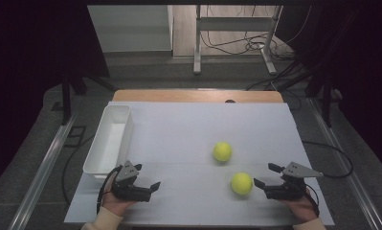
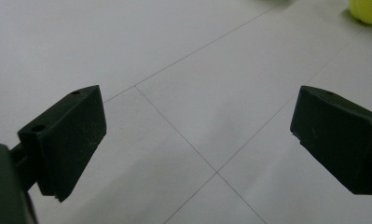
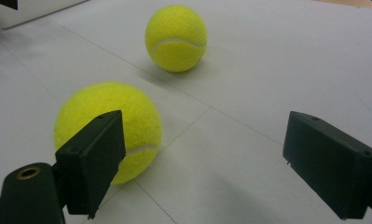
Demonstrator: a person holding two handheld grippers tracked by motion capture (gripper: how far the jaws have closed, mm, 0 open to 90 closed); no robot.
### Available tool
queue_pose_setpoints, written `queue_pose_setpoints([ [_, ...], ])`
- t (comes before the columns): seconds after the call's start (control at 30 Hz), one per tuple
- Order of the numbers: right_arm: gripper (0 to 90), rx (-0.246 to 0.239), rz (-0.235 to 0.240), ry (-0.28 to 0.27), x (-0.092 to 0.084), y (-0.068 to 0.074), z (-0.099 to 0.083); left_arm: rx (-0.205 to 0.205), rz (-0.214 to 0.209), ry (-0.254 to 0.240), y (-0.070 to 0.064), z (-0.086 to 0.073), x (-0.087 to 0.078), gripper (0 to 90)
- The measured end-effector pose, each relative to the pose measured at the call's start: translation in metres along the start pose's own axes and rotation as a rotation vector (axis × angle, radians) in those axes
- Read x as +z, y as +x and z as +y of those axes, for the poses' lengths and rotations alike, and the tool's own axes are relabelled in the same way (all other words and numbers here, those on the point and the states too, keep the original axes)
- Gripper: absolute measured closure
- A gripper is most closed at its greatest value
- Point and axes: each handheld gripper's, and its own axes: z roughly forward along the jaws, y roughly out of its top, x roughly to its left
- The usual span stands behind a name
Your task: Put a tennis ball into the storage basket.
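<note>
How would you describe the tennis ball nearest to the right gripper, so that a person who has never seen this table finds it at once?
Start at the white table cover, with a white bin along its left edge. On its right half lie two yellow tennis balls. The wanted ball is the one closer to the person, just left of the open right gripper; the other ball lies farther back, towards the middle.

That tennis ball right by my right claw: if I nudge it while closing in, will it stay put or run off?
The near tennis ball is round and rests on a smooth, flat white table, so it would probably roll at a touch. Its fuzzy felt should grip well between the pads. The right claw stands open beside it, so an off-centre close may push it away.
</note>
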Motion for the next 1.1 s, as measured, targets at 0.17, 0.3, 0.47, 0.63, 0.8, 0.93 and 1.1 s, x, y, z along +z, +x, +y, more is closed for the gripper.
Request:
queue_pose_setpoints([
  [0.17, 13.4, 0.002, -0.003, 0.006, 0.001, -0.001, 0.0, -0.005, 0.002, -0.002, 0.001, 0.001, 0.002, 4.5],
  [0.3, 13.5, 0.0, -0.006, 0.004, 0.0, -0.001, 0.0, -0.007, 0.003, -0.001, 0.001, 0.002, 0.002, 4.5],
  [0.47, 13.5, 0.004, -0.004, 0.003, 0.003, -0.003, 0.0, -0.016, 0.013, -0.001, 0.0, 0.003, 0.003, 4.6],
  [0.63, 13.6, 0.004, 0.0, 0.012, 0.003, -0.003, -0.001, -0.009, 0.02, -0.003, -0.001, 0.006, 0.005, 4.5],
  [0.8, 14.0, -0.01, 0.002, 0.011, 0.005, -0.001, 0.001, 0.004, 0.022, -0.006, -0.004, 0.008, 0.004, 4.4],
  [0.93, 14.1, -0.006, -0.007, 0.007, 0.004, -0.001, 0.001, -0.003, 0.017, -0.008, -0.005, 0.012, 0.003, 4.4],
  [1.1, 14.1, -0.005, -0.012, 0.008, 0.004, -0.001, 0.001, 0.007, 0.006, 0.008, -0.006, 0.021, 0.007, 4.0],
])
